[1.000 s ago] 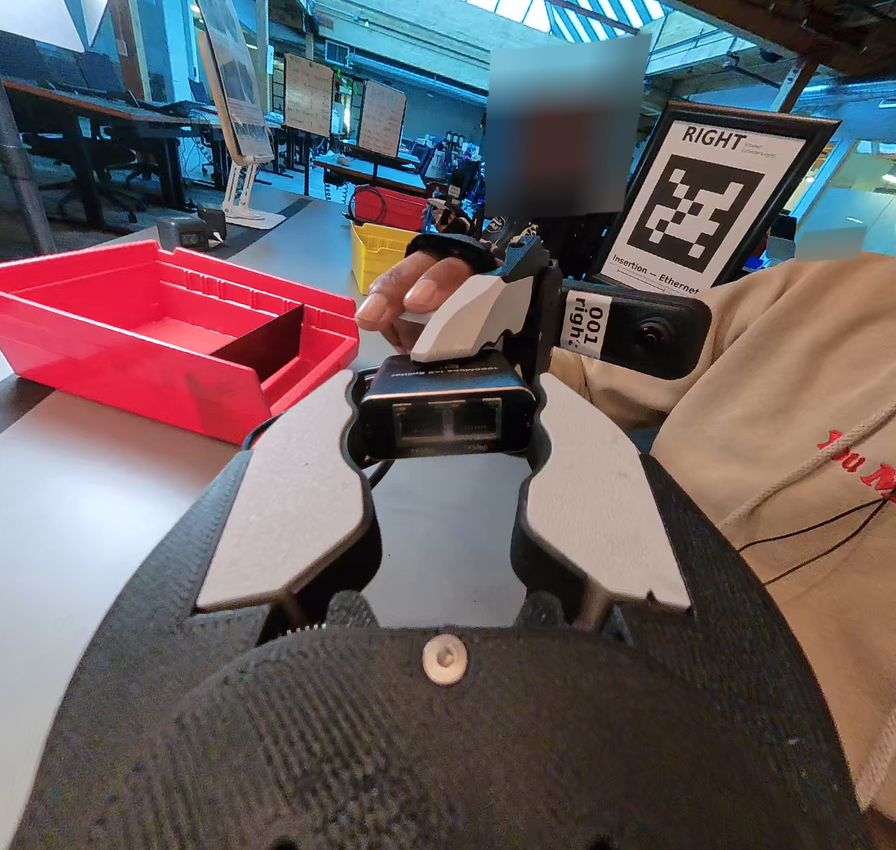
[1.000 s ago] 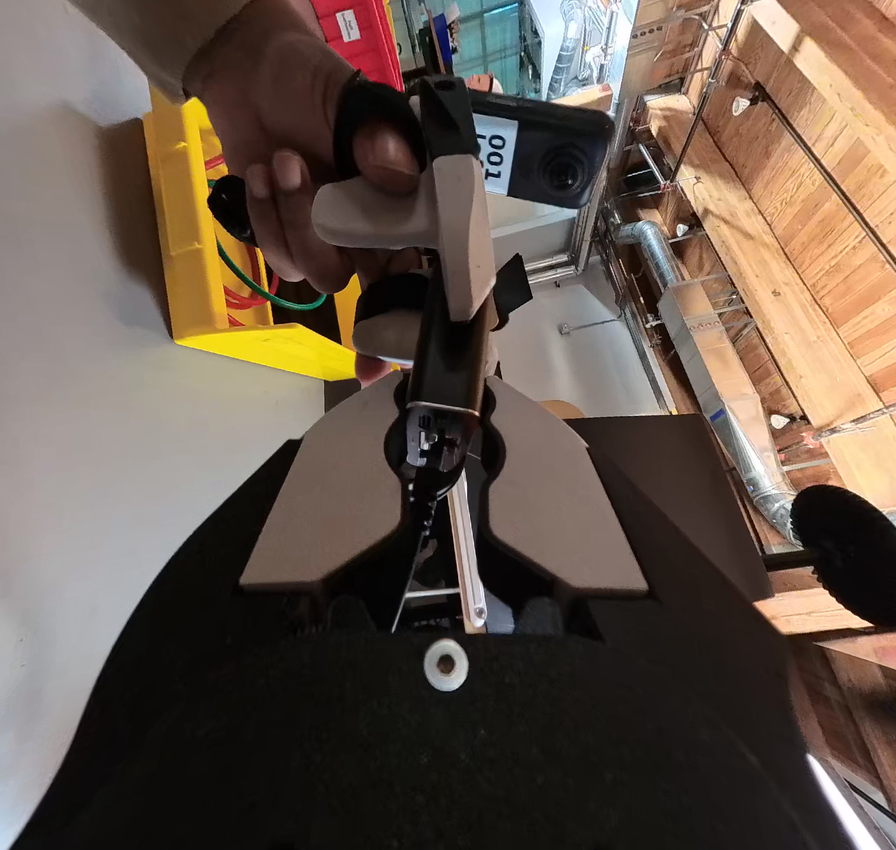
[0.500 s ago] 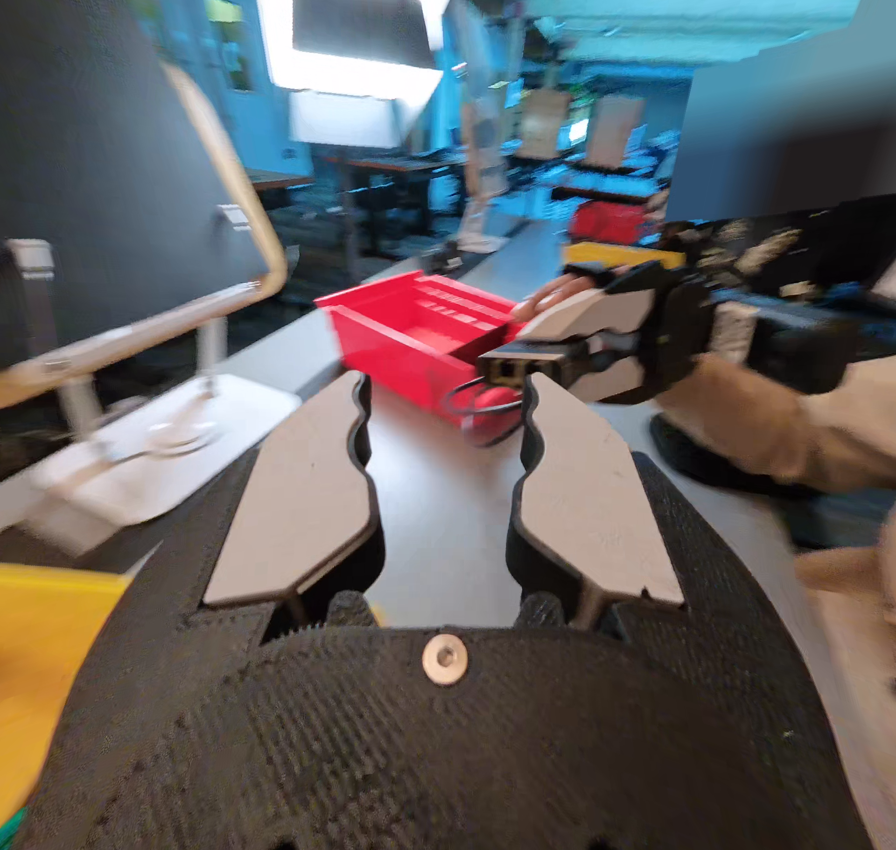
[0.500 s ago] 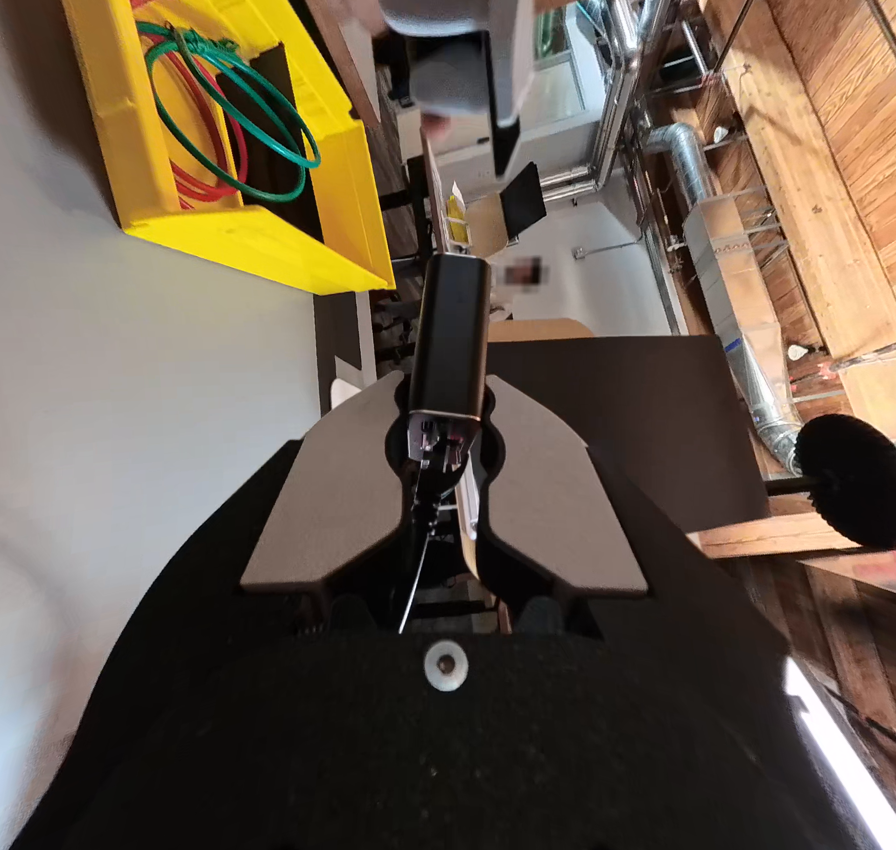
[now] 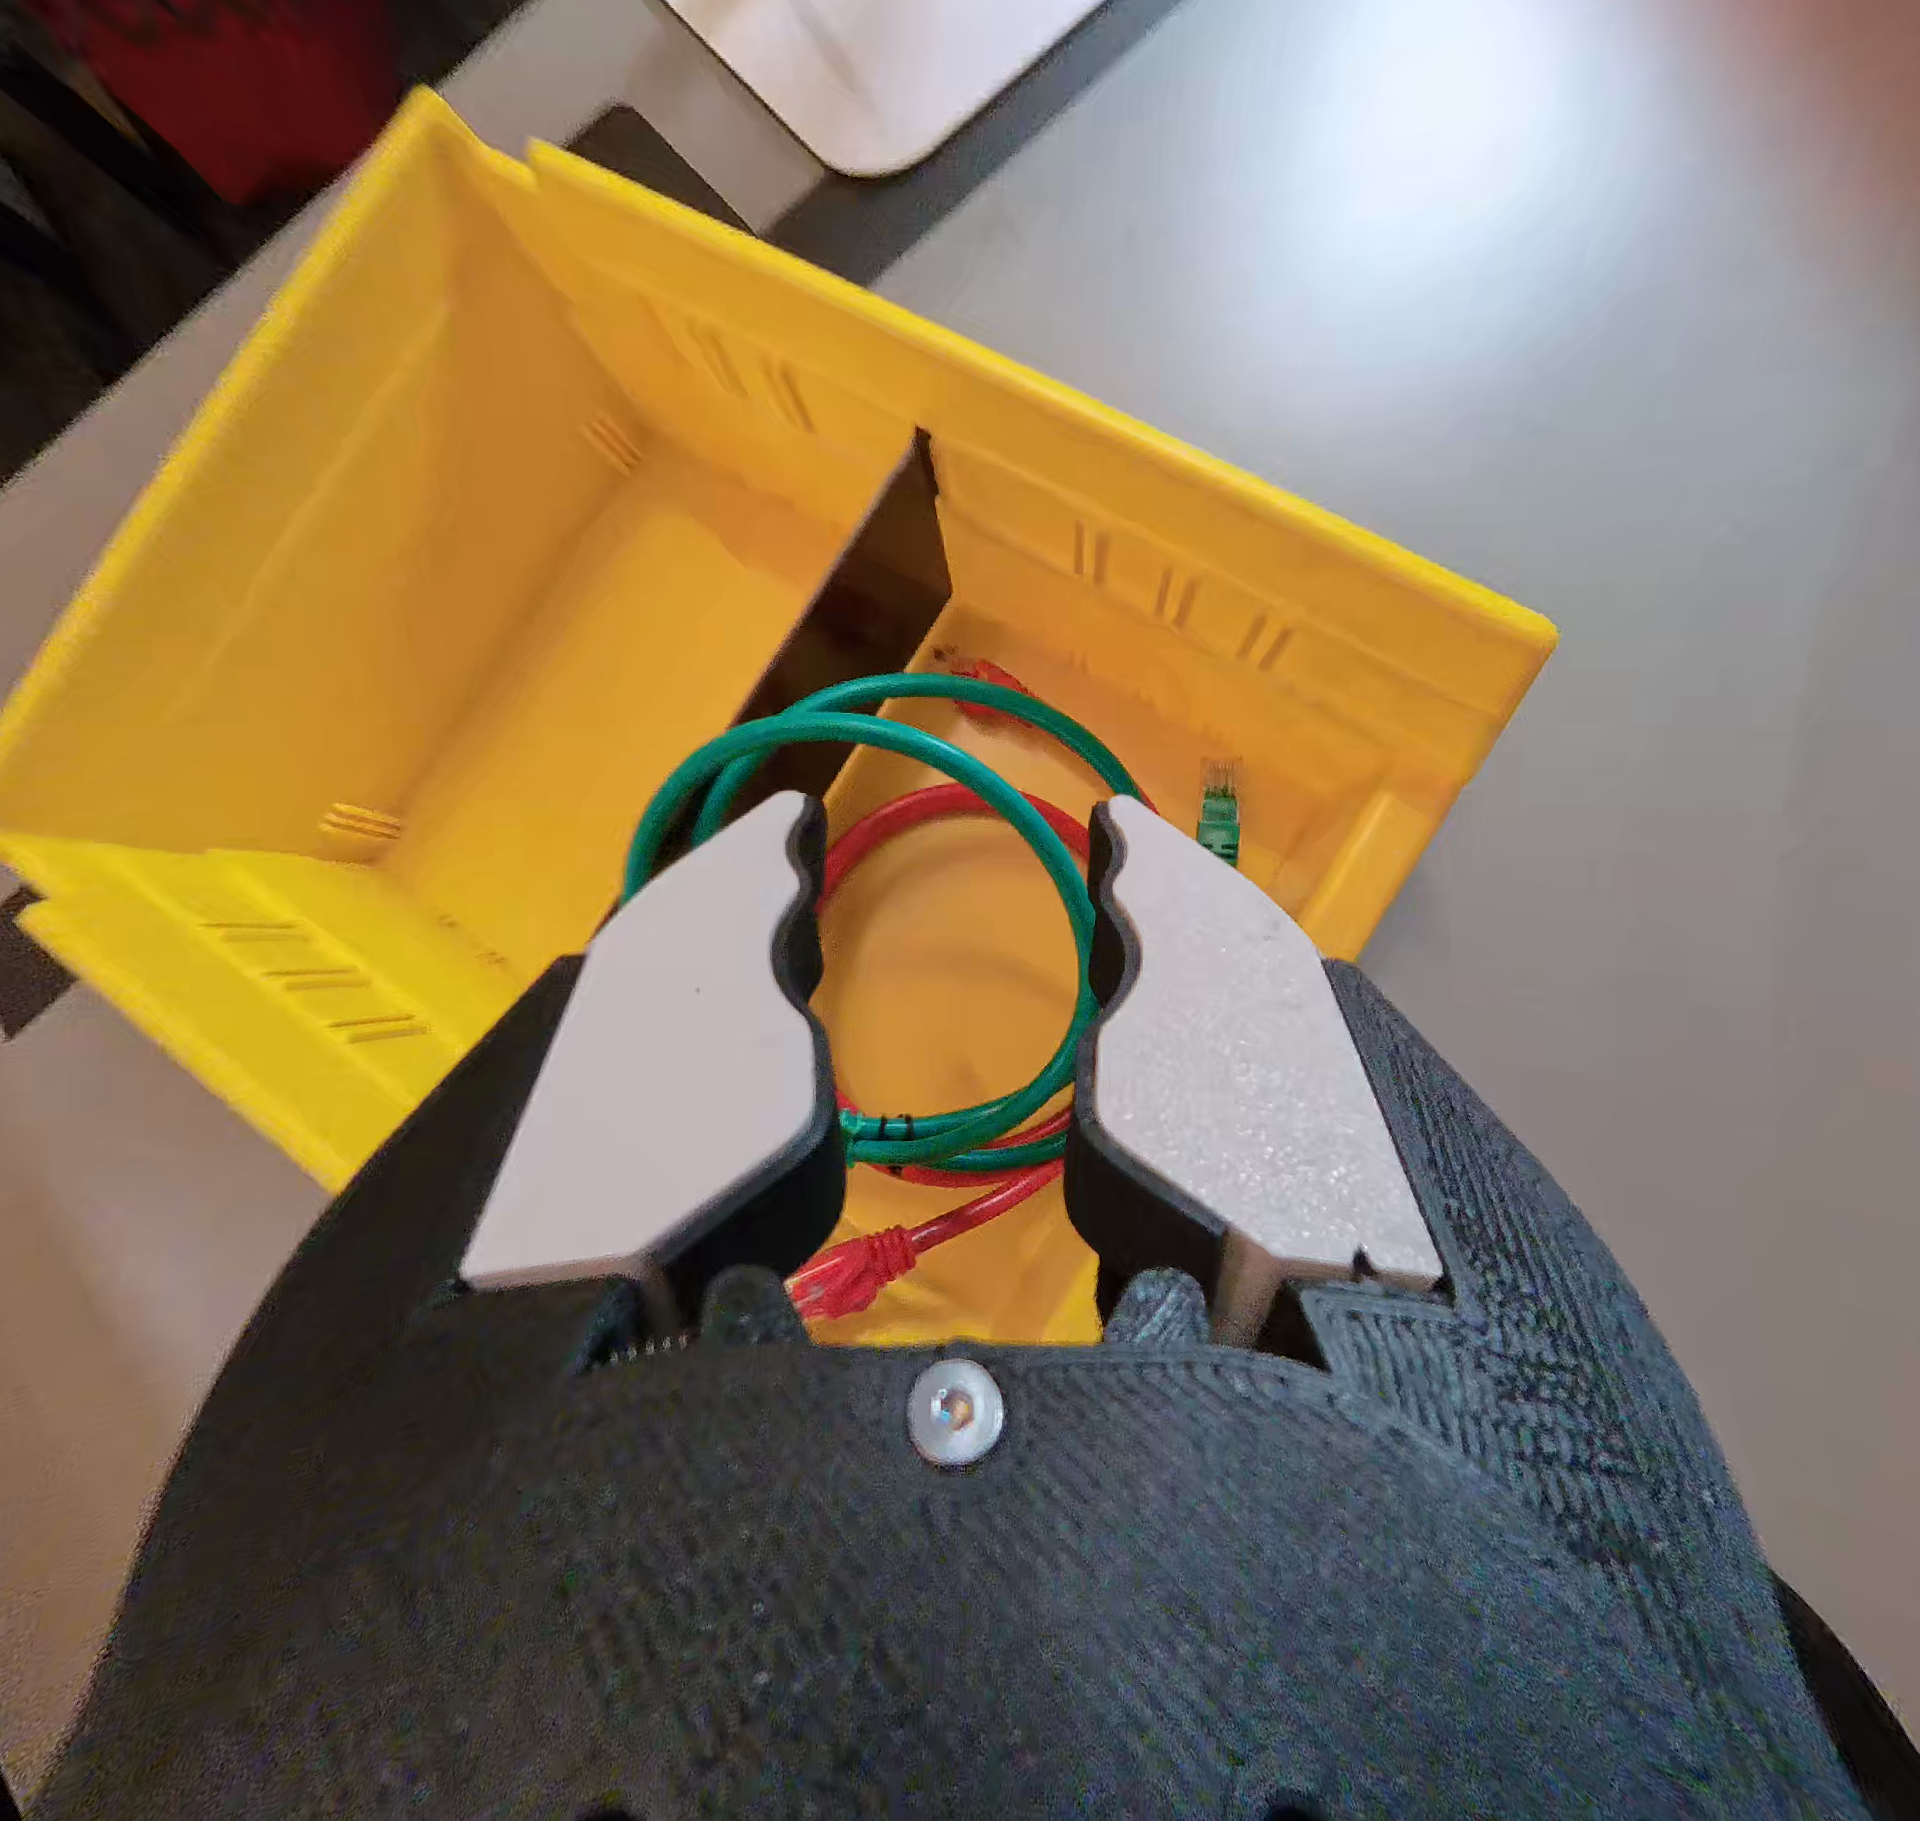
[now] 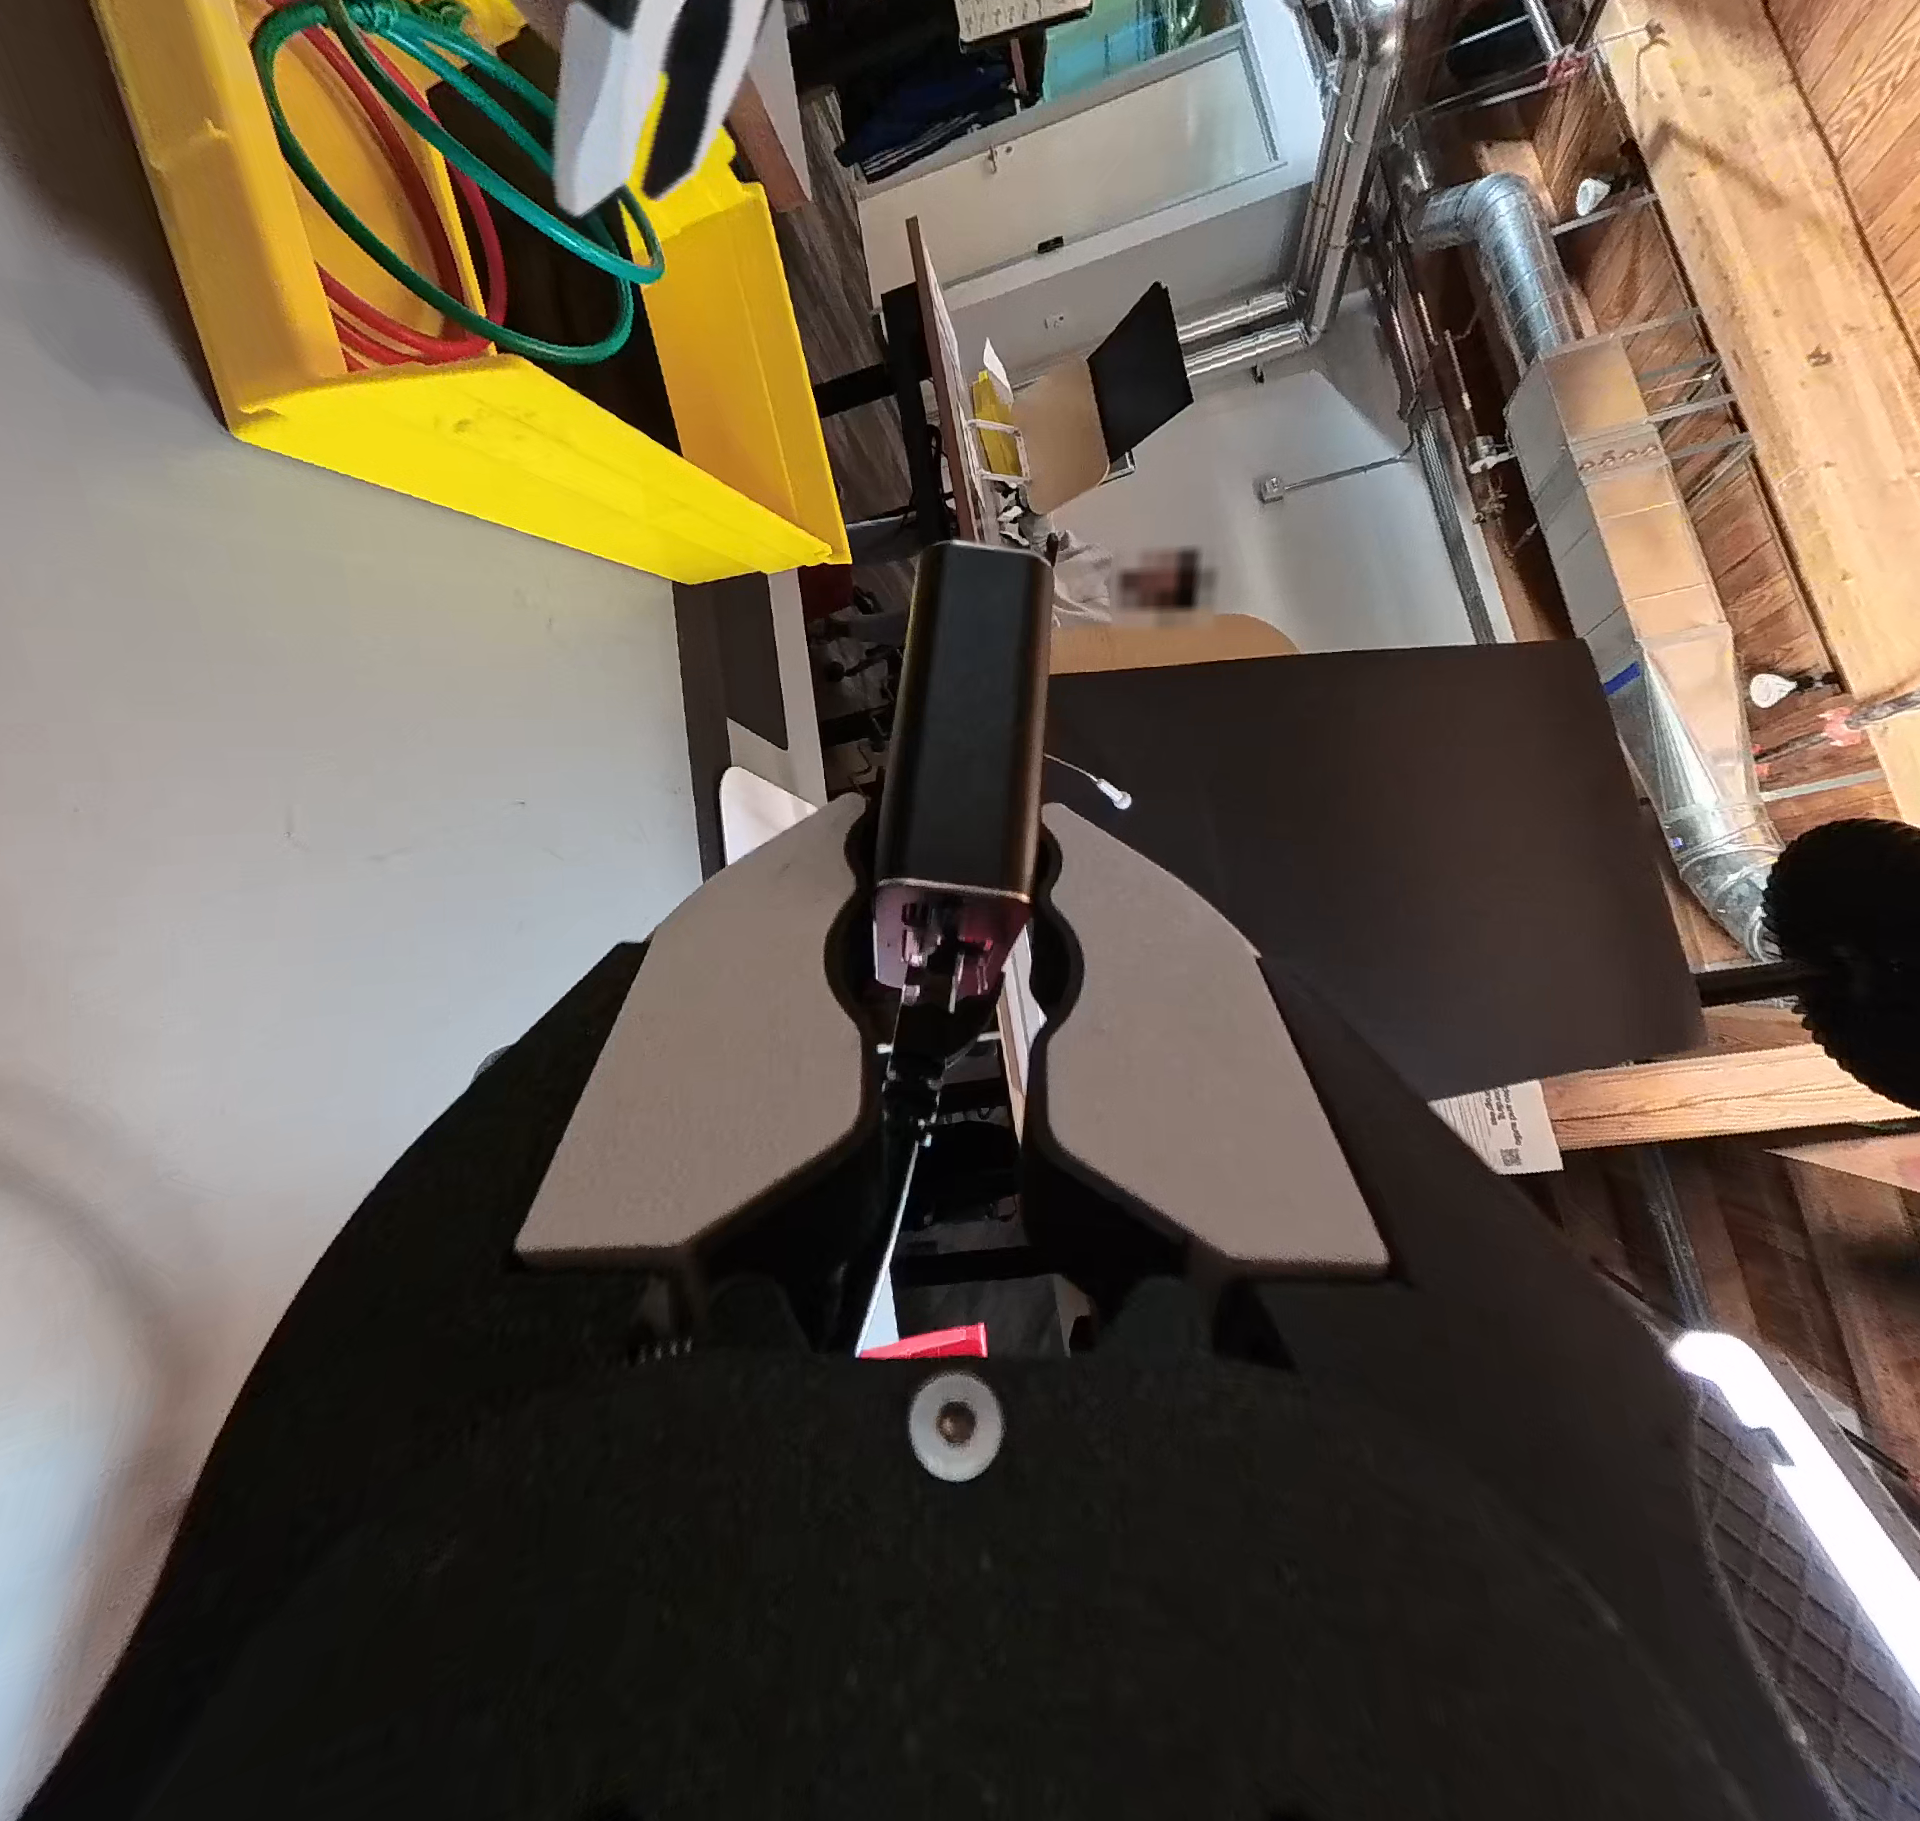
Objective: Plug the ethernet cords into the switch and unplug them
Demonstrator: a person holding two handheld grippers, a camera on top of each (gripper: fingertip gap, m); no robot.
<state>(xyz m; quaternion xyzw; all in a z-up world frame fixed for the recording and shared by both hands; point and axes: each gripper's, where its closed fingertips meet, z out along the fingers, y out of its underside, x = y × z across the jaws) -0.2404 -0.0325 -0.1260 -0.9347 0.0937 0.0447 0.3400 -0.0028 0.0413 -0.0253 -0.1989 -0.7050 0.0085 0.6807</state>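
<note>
Cords lie coiled in the right compartment of a yellow bin (image 5: 343, 566) on the grey bench (image 5: 1558, 337): a green cord (image 5: 1070, 898) looped over a red cord (image 5: 935, 1231), beside a black divider (image 5: 883, 566). The left tool (image 5: 956, 857) hangs above them, jaws parted and empty. The right tool (image 6: 951, 836) is clamped on the black switch (image 6: 971, 711), held off the bench near the bin.
</note>
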